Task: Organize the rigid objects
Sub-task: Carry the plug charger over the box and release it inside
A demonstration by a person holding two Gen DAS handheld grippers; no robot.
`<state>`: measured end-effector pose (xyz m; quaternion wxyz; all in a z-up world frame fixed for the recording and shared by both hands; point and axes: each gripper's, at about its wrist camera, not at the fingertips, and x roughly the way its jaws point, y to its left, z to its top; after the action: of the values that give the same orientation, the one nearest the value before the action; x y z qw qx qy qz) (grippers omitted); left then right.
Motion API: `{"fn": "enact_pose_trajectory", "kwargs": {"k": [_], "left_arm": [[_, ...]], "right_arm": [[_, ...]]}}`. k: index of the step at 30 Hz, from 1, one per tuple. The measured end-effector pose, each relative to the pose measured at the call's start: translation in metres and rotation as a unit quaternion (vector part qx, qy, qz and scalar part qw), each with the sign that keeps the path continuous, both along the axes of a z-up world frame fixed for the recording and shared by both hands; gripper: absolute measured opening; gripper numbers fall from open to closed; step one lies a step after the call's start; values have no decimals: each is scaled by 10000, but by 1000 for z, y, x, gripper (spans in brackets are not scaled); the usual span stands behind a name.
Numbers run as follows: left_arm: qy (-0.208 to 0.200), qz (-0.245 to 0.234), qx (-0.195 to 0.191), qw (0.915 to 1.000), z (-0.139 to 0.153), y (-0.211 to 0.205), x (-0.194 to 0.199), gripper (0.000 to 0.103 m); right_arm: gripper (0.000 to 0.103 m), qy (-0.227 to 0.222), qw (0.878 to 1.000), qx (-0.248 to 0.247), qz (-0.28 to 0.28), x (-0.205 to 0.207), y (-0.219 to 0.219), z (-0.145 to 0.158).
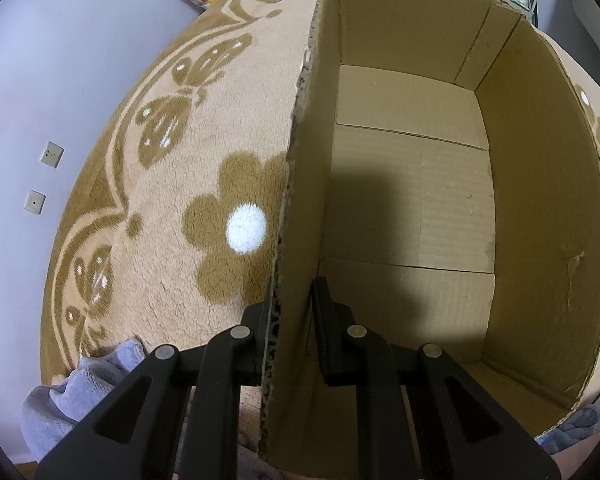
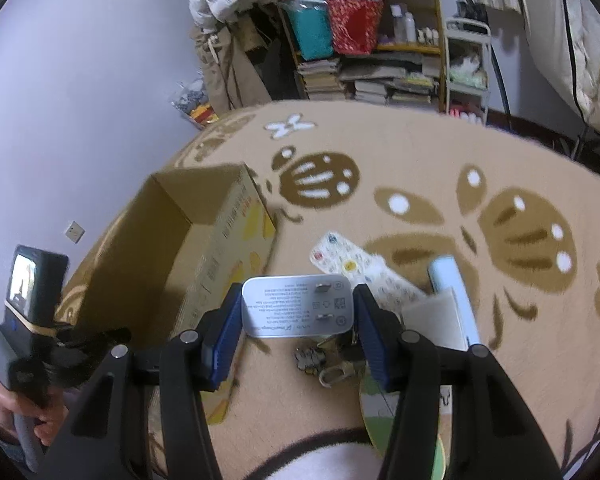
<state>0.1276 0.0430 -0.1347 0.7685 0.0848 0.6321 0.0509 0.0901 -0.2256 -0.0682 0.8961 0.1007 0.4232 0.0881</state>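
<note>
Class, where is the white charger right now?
In the right wrist view, the white charger is clamped in the right gripper, above the carpet, between the cardboard box and the remote.

Setting: a lived-in room of a home, likely a bedroom or spare room. Floor was covered by a plush tan rug patterned with brown butterflies and flowers. Plain pale walls carried two socket plates, set low. Against the far wall stood a yellow-framed shelf unit crammed with stacked books, bottles, a teal bag and a red patterned bag. Beside it stood a white wheeled cart holding small household goods. White bedding or garment covers hung at the right. A grey towel-like cloth lay crumpled at the rug's edge. Clutter was domestic throughout, not commercial.
</note>
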Motion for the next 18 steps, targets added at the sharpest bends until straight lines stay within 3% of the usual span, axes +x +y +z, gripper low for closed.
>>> {"fn": "enact_pose_trajectory", "kwargs": {"k": [10, 18], "left_arm": [[-4, 39, -71, 10000, -1, 3, 0, 14], [-4, 72, -124, 9999, -2, 5, 0, 14]], "right_arm": [[58, -713, 9961, 61, 508, 29, 51, 61], [58, -820, 9932, 273, 782, 50, 89, 65]]}}
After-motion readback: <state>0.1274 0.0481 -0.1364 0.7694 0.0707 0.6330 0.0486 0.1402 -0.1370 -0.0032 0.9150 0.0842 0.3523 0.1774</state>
